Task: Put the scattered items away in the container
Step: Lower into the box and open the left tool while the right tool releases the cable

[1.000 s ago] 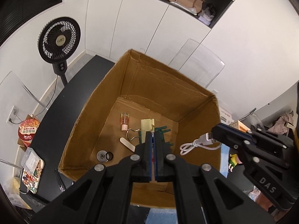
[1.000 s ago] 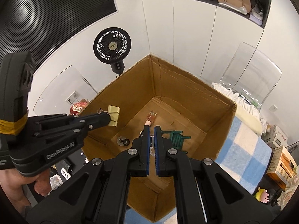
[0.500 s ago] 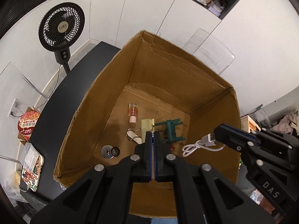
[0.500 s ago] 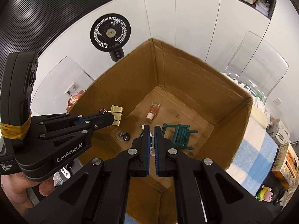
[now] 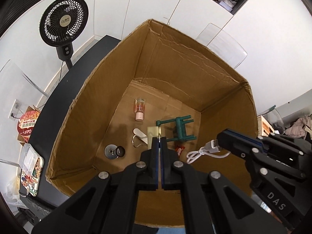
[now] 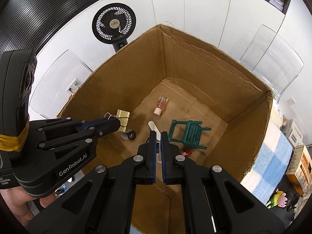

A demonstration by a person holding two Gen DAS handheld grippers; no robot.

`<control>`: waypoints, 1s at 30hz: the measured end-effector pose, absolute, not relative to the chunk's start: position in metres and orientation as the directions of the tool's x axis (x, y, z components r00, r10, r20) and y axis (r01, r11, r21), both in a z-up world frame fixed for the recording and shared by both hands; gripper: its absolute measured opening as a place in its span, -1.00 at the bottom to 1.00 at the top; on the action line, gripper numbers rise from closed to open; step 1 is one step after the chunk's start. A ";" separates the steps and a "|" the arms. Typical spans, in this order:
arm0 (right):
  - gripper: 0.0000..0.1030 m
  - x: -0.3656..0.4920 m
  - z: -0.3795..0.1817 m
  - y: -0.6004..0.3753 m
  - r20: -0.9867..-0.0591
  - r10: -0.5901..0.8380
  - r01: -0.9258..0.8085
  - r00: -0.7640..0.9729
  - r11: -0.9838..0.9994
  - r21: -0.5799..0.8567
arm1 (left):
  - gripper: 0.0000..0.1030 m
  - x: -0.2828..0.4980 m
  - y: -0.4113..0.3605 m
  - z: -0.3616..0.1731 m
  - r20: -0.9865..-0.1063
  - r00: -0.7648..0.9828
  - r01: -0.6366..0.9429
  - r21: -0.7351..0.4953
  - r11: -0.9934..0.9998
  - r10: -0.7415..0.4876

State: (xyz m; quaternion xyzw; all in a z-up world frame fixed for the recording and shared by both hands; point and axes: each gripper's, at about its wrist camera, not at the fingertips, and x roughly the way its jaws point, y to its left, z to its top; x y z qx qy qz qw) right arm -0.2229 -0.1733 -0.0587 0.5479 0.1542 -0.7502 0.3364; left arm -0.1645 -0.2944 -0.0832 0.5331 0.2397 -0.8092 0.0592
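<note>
A large open cardboard box (image 5: 191, 62) (image 6: 204, 64) holds a small pink bottle (image 5: 139, 109) (image 6: 161, 104), a green toy chair (image 5: 180, 129) (image 6: 190, 134), a white stick (image 5: 140, 134), a round metal piece (image 5: 114, 151) and a red wrapper (image 5: 179, 149). My left gripper (image 5: 159, 139) (image 6: 117, 123) is shut on a gold binder clip (image 5: 154, 134) (image 6: 122, 118) over the box. My right gripper (image 6: 158, 136) (image 5: 219, 141) is shut on a white USB cable (image 5: 202, 152) hanging over the box's right side.
A black fan (image 5: 63, 22) stands behind the box at the left. The box sits on a dark table (image 5: 58, 97). A blue checked cloth (image 6: 269, 156), clear chairs (image 6: 273, 58) and small boxes lie to the right.
Both grippers have moved forward and lower over the box opening, still holding the clip and the cable; the box interior looks larger and closer.
</note>
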 end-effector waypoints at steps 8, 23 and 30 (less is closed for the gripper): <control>-0.91 -0.222 -0.066 -0.170 -0.931 -0.329 0.668 -0.158 -0.730 0.144 | -0.97 -0.163 -0.290 -0.088 -0.896 -0.414 0.356 -0.324 -0.877 0.163; -0.51 -0.223 -0.063 -0.157 -0.933 -0.311 0.647 -0.181 -0.752 0.126 | -0.44 -0.162 -0.285 -0.094 -0.916 -0.381 0.379 -0.281 -0.881 0.128; -0.16 -0.225 -0.048 -0.148 -0.924 -0.313 0.643 -0.220 -0.759 0.104 | 0.48 -0.162 -0.281 -0.087 -0.907 -0.401 0.364 -0.286 -0.886 0.128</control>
